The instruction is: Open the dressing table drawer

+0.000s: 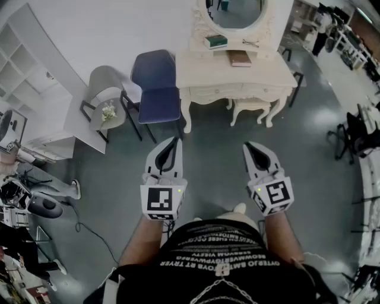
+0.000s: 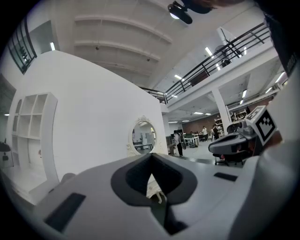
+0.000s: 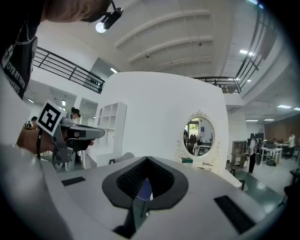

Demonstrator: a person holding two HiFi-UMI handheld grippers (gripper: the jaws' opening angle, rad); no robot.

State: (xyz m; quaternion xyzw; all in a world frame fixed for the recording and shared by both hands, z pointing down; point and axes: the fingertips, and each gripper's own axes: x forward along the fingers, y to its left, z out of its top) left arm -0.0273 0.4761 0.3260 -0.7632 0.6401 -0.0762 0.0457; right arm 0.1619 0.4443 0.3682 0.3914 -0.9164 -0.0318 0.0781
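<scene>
The cream dressing table [image 1: 202, 71] with an oval mirror [image 1: 236, 13] stands at the far centre; its front drawers [image 1: 237, 92] look closed. My left gripper [image 1: 172, 141] and right gripper [image 1: 252, 146] are held side by side over the grey floor, pointing at the table and well short of it. Both have their jaws together with nothing between them. In the left gripper view the shut left gripper [image 2: 152, 157] points below the mirror [image 2: 143, 137]. In the right gripper view the shut right gripper [image 3: 147, 159] aims left of the mirror [image 3: 199, 136].
A cream stool [image 1: 250, 106] sits under the table. A blue chair [image 1: 155, 83] and a grey chair [image 1: 105, 80] with a small side table [image 1: 108, 114] stand to the left. White shelving [image 1: 24, 65] fills the far left. Books [image 1: 215, 41] lie on the tabletop.
</scene>
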